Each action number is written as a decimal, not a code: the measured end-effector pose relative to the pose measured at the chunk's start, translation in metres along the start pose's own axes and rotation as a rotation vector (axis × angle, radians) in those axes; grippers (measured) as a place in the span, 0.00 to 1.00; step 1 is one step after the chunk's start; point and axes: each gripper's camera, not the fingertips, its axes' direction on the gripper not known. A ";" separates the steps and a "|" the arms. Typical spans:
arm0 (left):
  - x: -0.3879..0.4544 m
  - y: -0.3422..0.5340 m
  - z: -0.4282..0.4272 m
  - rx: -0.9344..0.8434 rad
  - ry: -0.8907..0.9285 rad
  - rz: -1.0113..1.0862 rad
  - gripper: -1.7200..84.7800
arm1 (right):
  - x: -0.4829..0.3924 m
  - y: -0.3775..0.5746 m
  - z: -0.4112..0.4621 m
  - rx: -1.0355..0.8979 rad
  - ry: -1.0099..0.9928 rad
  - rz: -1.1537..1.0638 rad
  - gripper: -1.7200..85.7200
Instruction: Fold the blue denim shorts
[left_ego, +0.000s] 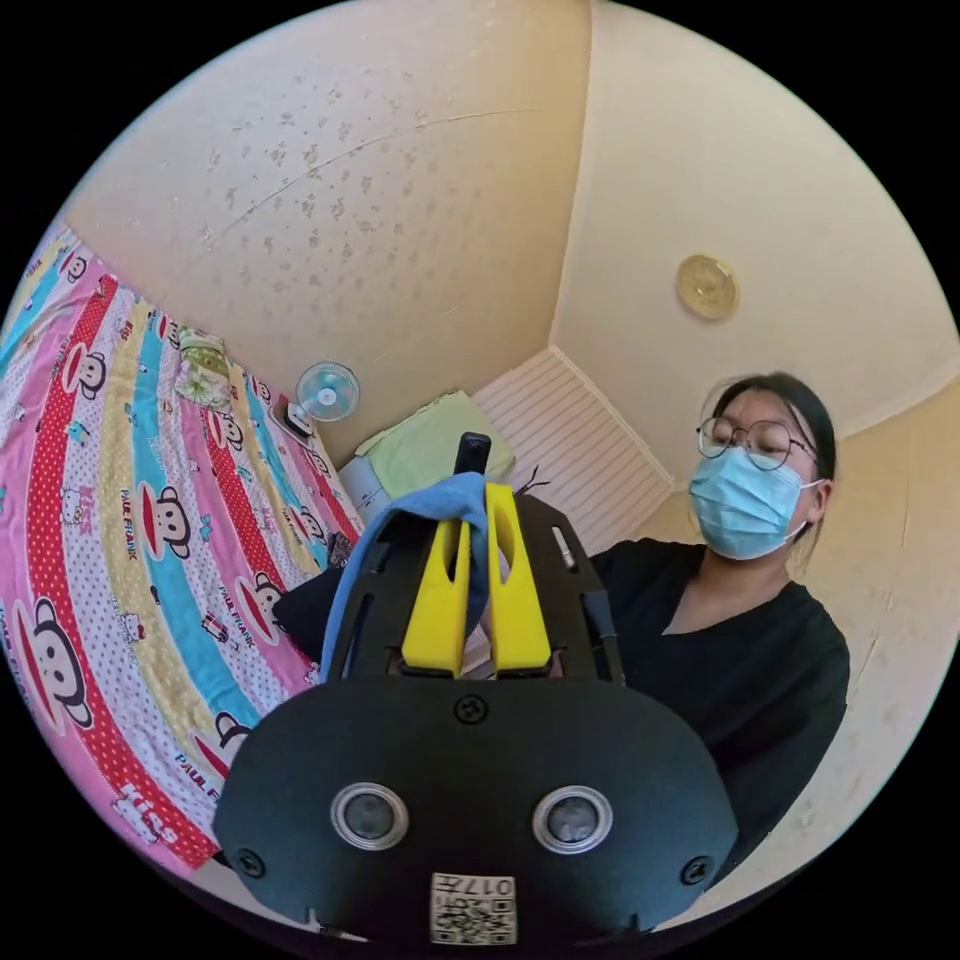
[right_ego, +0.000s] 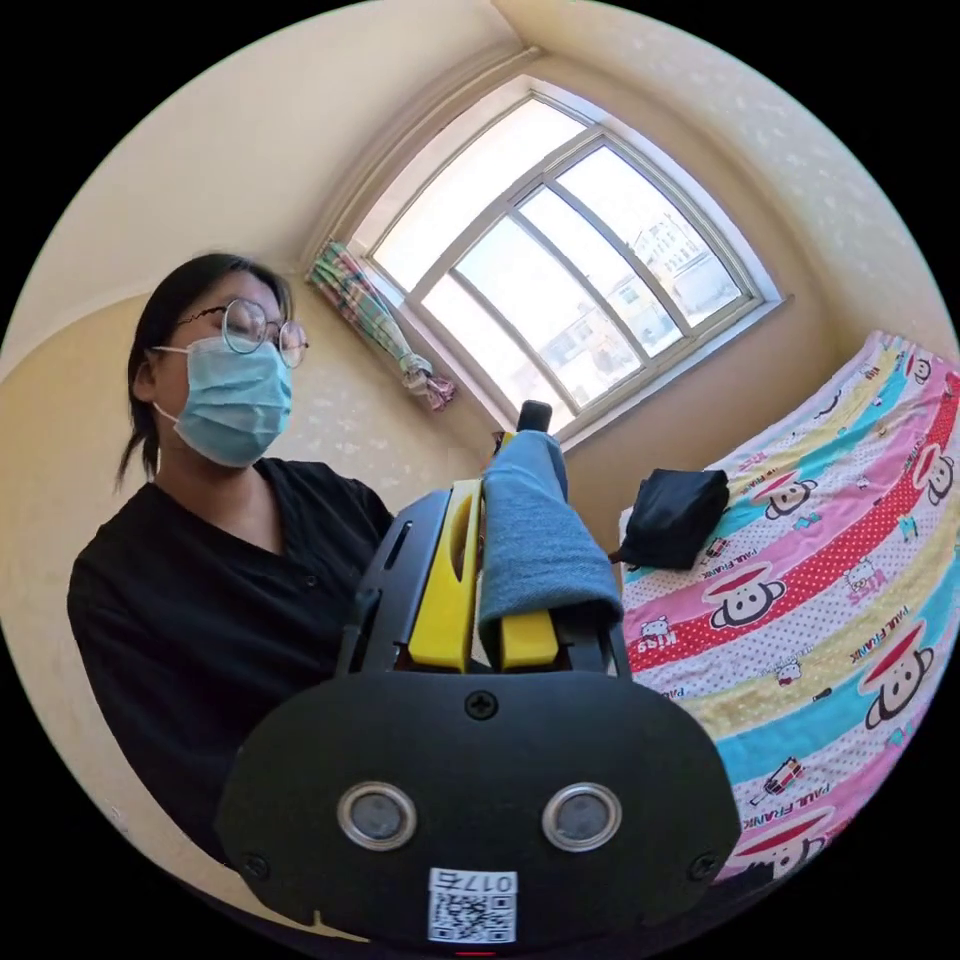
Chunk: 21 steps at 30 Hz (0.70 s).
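Note:
In the left gripper view my left gripper points up toward the wall, its yellow jaws pressed together on a fold of the blue denim shorts; the cloth drapes over the left jaw and down the gripper's left side. In the right gripper view my right gripper is likewise tilted upward and shut on the blue denim shorts, which hang over its right jaw. The rest of the shorts hangs out of sight below both cameras.
A bed with a striped cartoon sheet lies beside me. On it sit a black bag and a small fan. The person stands close behind the grippers. A window is on the wall.

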 end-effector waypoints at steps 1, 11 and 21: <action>-0.015 -0.008 0.006 -0.005 -0.012 -0.036 0.02 | 0.010 -0.001 -0.003 0.018 0.019 0.031 0.01; -0.010 -0.077 0.045 -0.048 -0.098 0.114 0.02 | -0.022 -0.054 -0.014 0.024 0.239 -0.112 0.01; -0.148 0.038 0.056 -0.221 -0.113 -0.186 0.02 | 0.073 0.078 0.040 -0.095 0.117 0.149 0.01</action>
